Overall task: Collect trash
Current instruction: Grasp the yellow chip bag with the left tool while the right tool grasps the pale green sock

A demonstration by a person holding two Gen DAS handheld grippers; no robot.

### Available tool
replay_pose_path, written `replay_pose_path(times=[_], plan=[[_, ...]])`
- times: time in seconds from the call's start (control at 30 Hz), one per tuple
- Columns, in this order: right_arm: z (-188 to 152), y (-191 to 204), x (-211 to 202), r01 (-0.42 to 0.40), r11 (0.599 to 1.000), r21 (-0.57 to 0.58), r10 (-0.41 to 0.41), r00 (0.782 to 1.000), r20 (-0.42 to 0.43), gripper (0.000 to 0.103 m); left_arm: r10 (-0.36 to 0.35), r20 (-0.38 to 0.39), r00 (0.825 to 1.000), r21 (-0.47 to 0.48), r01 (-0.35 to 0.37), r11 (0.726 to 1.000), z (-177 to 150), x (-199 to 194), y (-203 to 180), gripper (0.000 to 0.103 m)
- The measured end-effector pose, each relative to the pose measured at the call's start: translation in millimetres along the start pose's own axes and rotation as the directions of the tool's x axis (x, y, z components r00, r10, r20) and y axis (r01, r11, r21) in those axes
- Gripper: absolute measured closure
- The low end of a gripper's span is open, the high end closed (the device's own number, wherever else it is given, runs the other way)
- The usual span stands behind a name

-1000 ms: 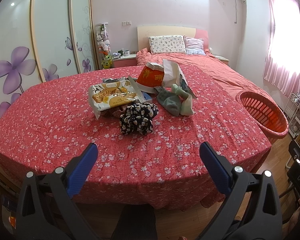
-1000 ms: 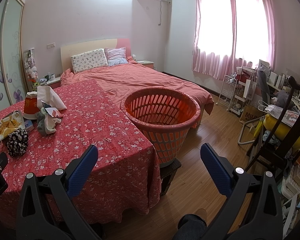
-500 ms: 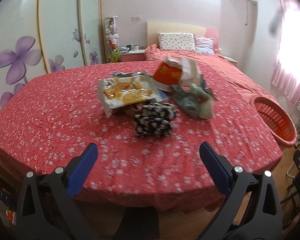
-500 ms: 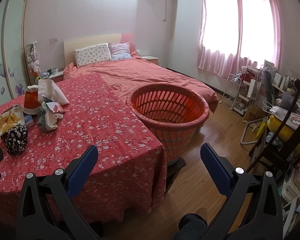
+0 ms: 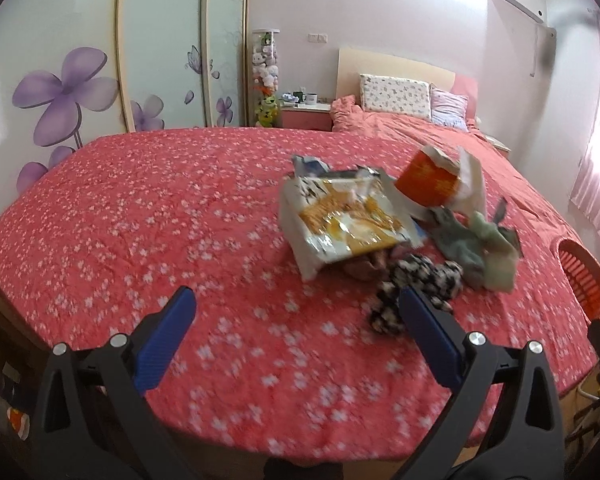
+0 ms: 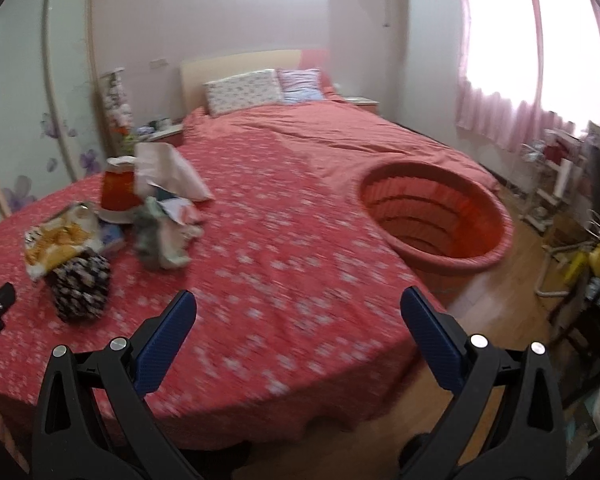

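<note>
A heap lies on the red floral cloth (image 5: 140, 208): a yellow and white snack bag (image 5: 340, 220), an orange paper cup (image 5: 428, 180) with a white wrapper (image 5: 470, 184), green-grey socks (image 5: 472, 240) and a black and white floral cloth (image 5: 412, 284). My left gripper (image 5: 296, 312) is open and empty, low over the cloth in front of the heap. My right gripper (image 6: 298, 312) is open and empty over the cloth between the heap (image 6: 112, 220) and an orange slatted basket (image 6: 432, 216).
The basket stands off the cloth's right edge (image 5: 584, 276). A bed with pillows (image 6: 260, 88) lies behind. Wardrobe doors (image 5: 160, 60) stand on the left. A chair and cluttered shelves (image 6: 572, 184) stand on the wood floor at right.
Both grippers have moved forward and lower over the cloth, so the heap and basket look nearer. The left view has swung left. Both stay open.
</note>
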State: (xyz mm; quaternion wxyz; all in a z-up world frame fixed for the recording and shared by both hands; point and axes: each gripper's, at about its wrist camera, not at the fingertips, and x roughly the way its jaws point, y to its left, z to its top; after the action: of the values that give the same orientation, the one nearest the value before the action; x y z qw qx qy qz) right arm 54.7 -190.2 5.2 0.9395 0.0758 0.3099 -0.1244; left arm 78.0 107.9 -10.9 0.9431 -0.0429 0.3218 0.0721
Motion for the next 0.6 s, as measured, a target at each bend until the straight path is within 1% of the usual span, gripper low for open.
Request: replay_pose_path(times=[0.03,0.13,0.2,0.23,0.3,0.4,0.43,0.53,0.6], plan=[[4,5,3,-0.020,1.000,-0.005,0.020,1.000,-0.003,0.003,-0.002,0.002,1.000,-0.001,0.002,1.000,3,3,2,0.004],[13,17,16,-0.062,0.998,-0.010,0.061,0.998,-0.020,0.012,-0.015,0.008,1.000,-0.002,0.015,1.000,13,13,9,0.004],[16,26,23,-0.072,0.997,-0.015,0.072,0.997,-0.032,0.019,-0.023,0.009,1.000,-0.001,0.023,1.000,20,22,11,0.004],[18,30,29,-0.075,0.997,-0.021,0.074,0.996,-0.041,0.021,-0.028,0.006,1.000,-0.001,0.028,1.000,23,27,13,0.004],[19,36,38,-0.084,0.996,-0.031,0.082,0.995,-0.061,0.030,-0.042,-0.007,0.999,-0.002,0.042,0.999,31,39,15,0.007],[20,45,51,-0.126,0.992,-0.031,0.122,0.988,-0.098,0.037,-0.051,-0.036,0.998,-0.008,0.050,0.999,38,57,17,0.012],[21,48,54,-0.144,0.989,-0.032,0.140,0.984,-0.108,0.039,-0.057,-0.048,0.997,-0.011,0.057,0.998,40,62,18,0.014],[24,59,61,-0.177,0.983,-0.043,0.171,0.978,-0.121,0.041,-0.093,-0.082,0.992,-0.025,0.091,0.996,44,76,21,0.017],[27,65,67,-0.196,0.980,-0.047,0.188,0.973,-0.136,0.046,-0.115,-0.095,0.989,-0.029,0.113,0.993,46,82,21,0.019]])
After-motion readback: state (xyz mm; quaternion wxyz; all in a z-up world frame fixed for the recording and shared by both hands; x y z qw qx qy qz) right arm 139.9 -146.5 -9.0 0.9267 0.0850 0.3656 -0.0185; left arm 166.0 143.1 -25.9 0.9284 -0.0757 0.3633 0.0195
